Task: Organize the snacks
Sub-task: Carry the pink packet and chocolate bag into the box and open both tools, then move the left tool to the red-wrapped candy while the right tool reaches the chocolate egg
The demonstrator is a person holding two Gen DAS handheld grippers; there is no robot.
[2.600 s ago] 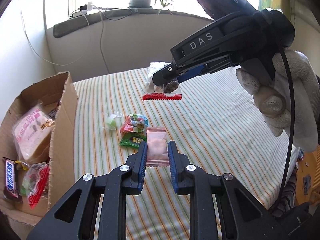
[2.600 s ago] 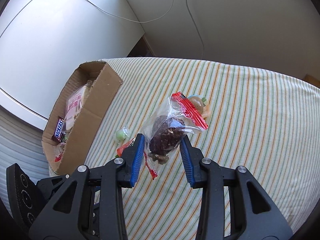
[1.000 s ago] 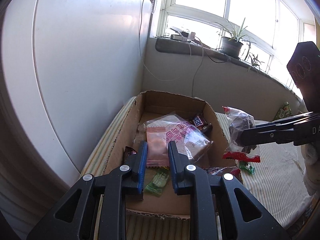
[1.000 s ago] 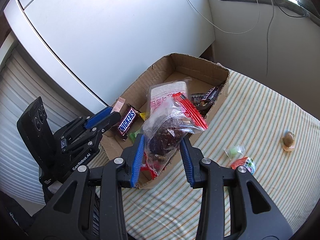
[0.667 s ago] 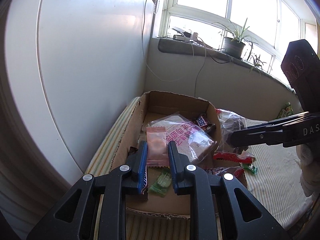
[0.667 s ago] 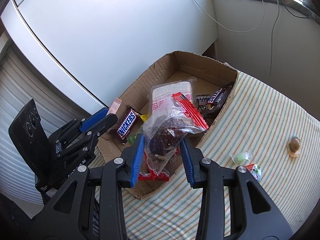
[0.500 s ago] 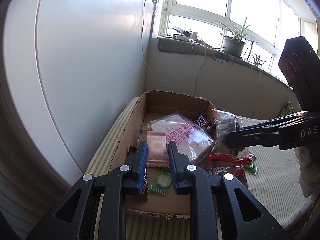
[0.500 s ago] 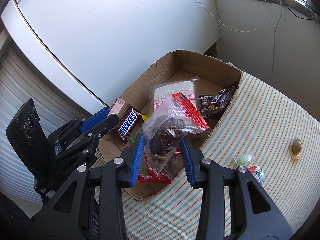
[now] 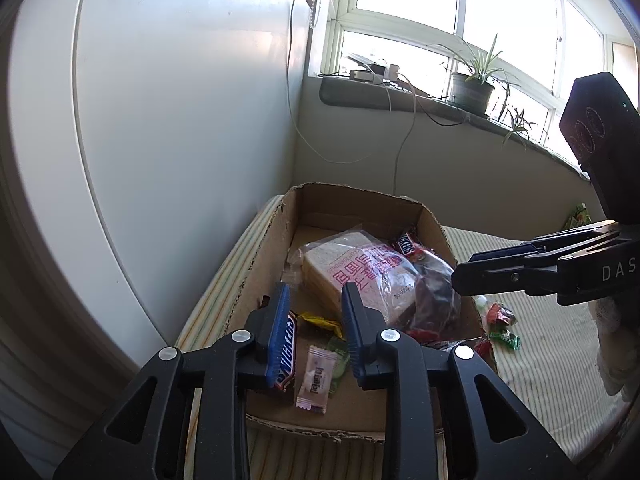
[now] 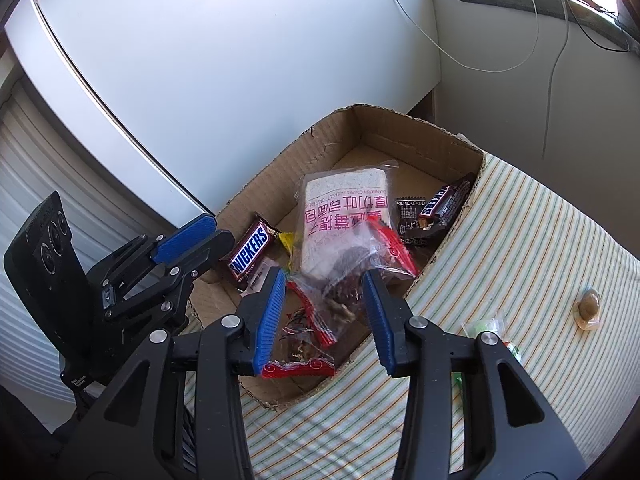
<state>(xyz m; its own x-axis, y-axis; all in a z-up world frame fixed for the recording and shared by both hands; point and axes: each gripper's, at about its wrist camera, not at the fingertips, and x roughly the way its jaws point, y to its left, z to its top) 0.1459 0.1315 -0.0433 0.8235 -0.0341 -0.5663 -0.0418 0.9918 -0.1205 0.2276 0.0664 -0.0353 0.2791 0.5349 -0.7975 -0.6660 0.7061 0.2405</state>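
Striped bedding (image 10: 520, 240) carries the cardboard box (image 10: 400, 128); both claws, left claw (image 9: 314, 324) and right claw (image 10: 326, 312), gape empty above it, pink packet (image 9: 318, 374) and dark snack bag (image 10: 352, 272) lying inside just below, seemingly released for sorting.

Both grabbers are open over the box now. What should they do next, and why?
Probably lift the right gripper away towards the striped tablecloth. Both grippers are open: the pink candy packet and the clear zip bag of dark snacks already lie in the cardboard box, while the small green wrapped candy waits outside.
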